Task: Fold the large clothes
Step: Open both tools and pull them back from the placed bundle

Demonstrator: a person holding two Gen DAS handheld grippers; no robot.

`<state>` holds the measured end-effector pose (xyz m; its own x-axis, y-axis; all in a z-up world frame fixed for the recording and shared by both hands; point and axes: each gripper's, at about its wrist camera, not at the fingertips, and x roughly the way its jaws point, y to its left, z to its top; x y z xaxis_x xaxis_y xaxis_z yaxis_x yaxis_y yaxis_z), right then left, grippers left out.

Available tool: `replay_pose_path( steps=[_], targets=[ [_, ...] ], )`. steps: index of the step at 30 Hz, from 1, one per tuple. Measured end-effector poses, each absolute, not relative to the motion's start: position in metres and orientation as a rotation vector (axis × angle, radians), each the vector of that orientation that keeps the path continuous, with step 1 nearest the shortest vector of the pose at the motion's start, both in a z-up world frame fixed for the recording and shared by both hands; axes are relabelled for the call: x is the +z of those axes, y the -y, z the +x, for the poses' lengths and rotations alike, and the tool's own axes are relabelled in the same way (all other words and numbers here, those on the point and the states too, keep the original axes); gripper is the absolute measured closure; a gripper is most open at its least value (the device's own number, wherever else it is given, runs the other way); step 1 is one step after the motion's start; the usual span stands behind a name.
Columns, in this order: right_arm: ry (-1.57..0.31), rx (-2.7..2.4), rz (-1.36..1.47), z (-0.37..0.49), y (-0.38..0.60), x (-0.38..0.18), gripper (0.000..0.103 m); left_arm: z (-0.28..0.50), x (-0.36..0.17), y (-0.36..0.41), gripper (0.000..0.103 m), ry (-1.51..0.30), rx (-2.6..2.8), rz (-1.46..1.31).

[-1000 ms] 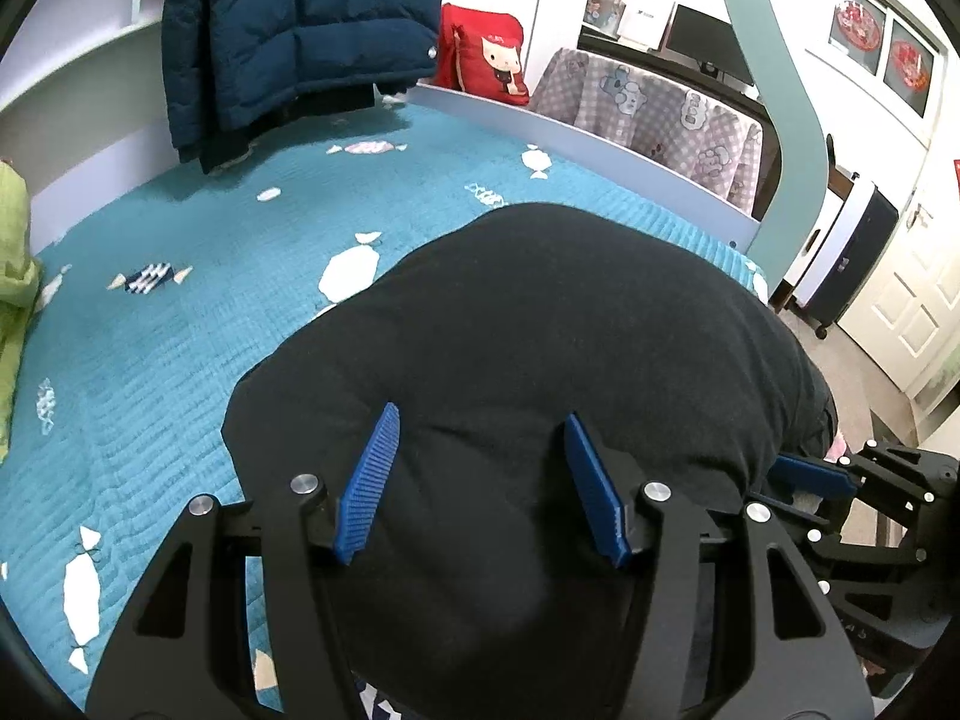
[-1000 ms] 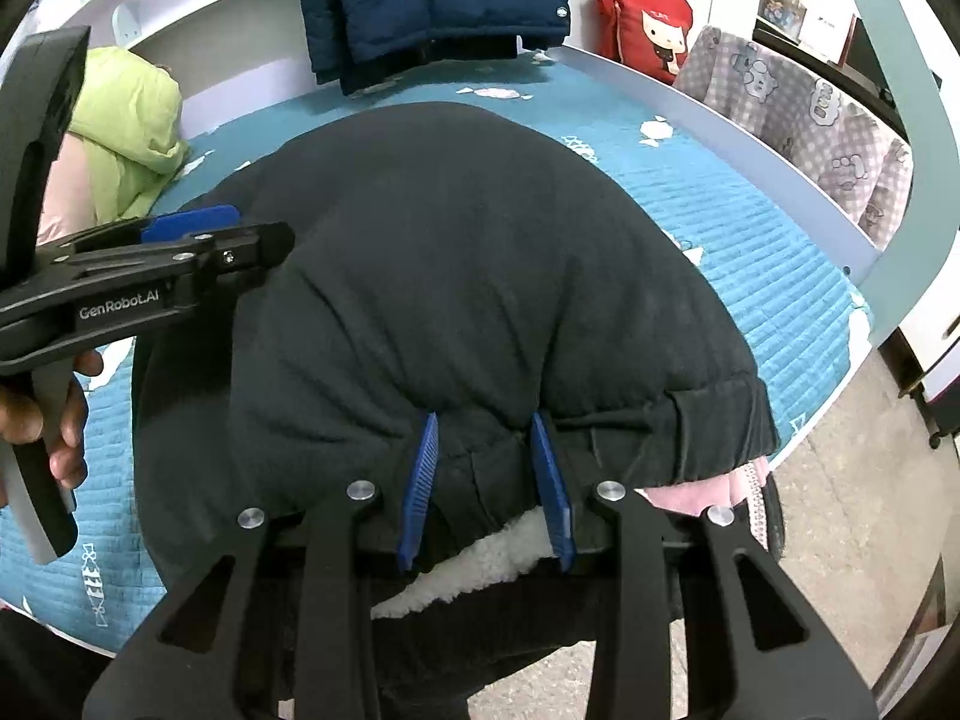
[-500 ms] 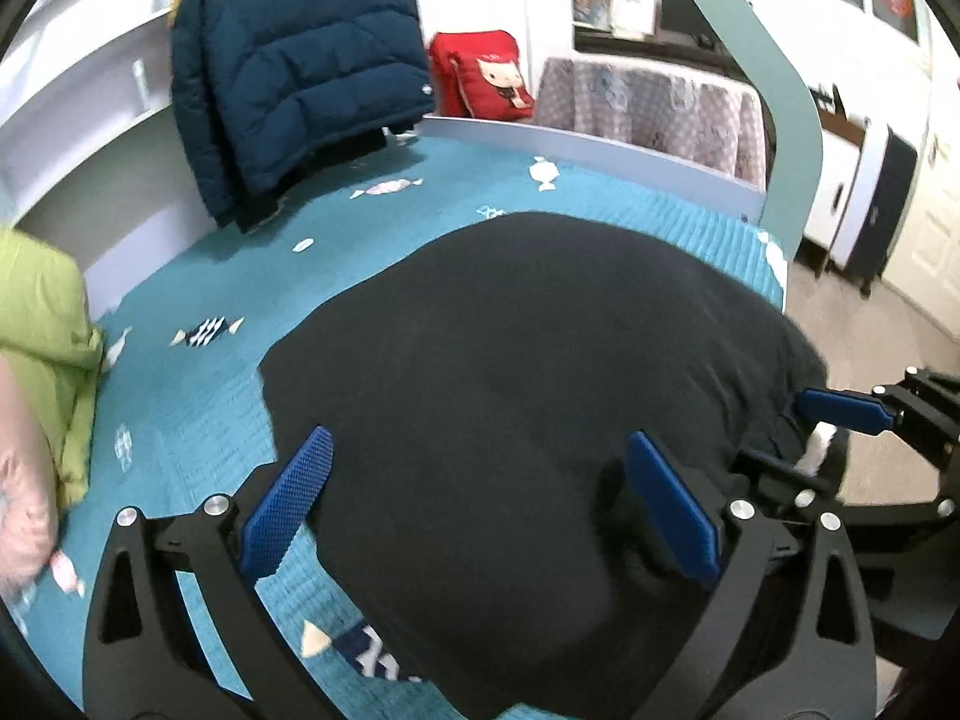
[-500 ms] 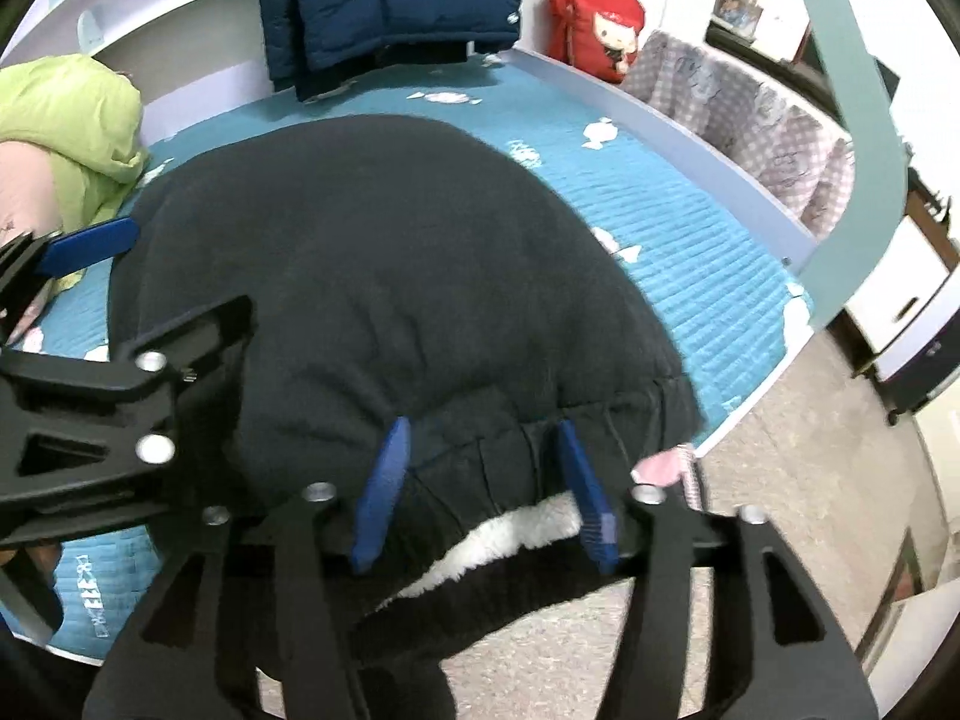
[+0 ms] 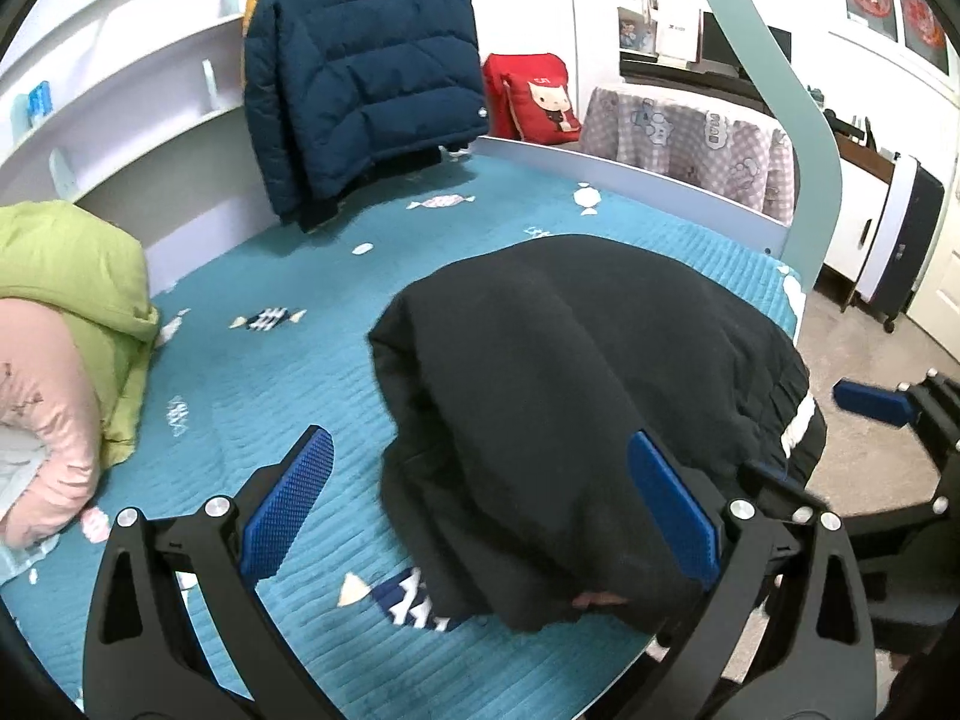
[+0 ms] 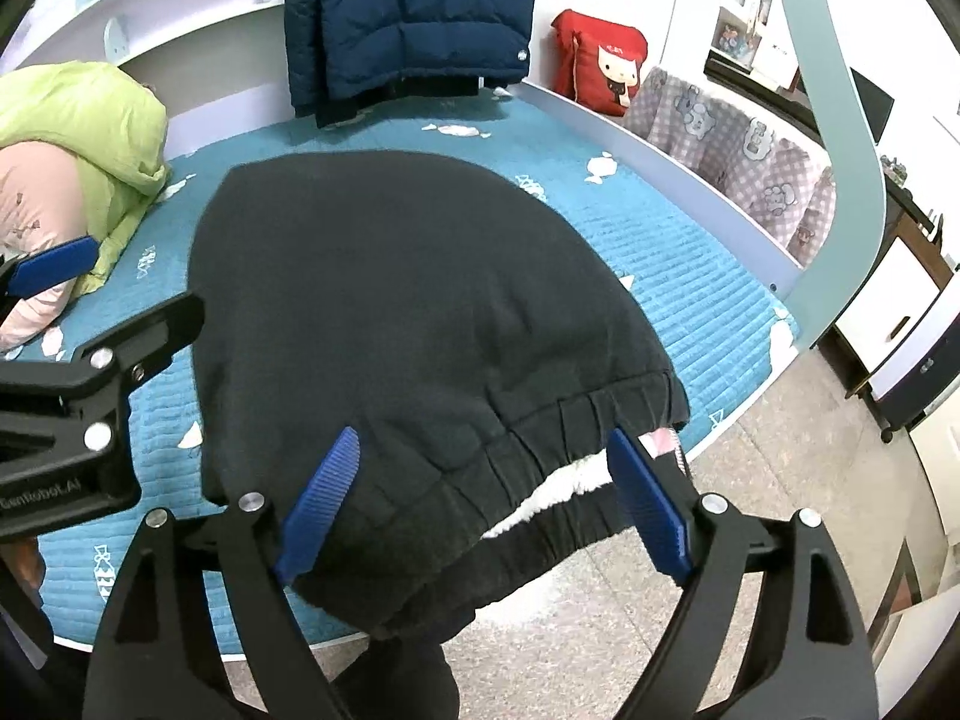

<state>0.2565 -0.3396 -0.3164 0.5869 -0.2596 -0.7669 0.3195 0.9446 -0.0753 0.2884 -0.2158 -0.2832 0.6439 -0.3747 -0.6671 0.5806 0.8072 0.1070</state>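
Observation:
A large black fleece-lined garment (image 5: 570, 396) lies folded on the teal bed, its elastic hem with white lining at the bed's near edge; it also shows in the right wrist view (image 6: 408, 312). My left gripper (image 5: 480, 510) is open, its jaws wide apart over the garment's near left corner, holding nothing. My right gripper (image 6: 480, 504) is open, jaws spread on either side of the hem, not gripping it. The left gripper also shows at the left of the right wrist view (image 6: 90, 312).
The teal bedspread (image 5: 270, 372) covers the bed. A green and pink bundle of clothes (image 5: 66, 324) lies at the left. A navy puffer jacket (image 5: 360, 78) hangs at the back, a red cushion (image 5: 531, 99) beside it. Bare floor (image 6: 750, 510) lies past the bed's right edge.
Both grippers opened and let go of the black garment, then drew back from it. The garment settled flat on the bed.

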Motion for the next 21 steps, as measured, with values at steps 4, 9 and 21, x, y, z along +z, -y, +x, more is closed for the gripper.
replay_pose_path(
  steps=[4, 9, 21],
  targets=[
    [-0.837, -0.344, 0.045, 0.242, 0.328, -0.296, 0.018, 0.278, -0.272, 0.194, 0.005, -0.678, -0.508, 0.294],
    [-0.788, -0.337, 0.008, 0.217, 0.303, -0.269, 0.008, 0.253, -0.254, 0.160, 0.004, -0.667, -0.452, 0.254],
    [-0.688, -0.189, 0.013, 0.156, 0.229, -0.215, 0.008, 0.160, -0.206, 0.058, 0.004, -0.621, -0.291, 0.107]
  ],
)
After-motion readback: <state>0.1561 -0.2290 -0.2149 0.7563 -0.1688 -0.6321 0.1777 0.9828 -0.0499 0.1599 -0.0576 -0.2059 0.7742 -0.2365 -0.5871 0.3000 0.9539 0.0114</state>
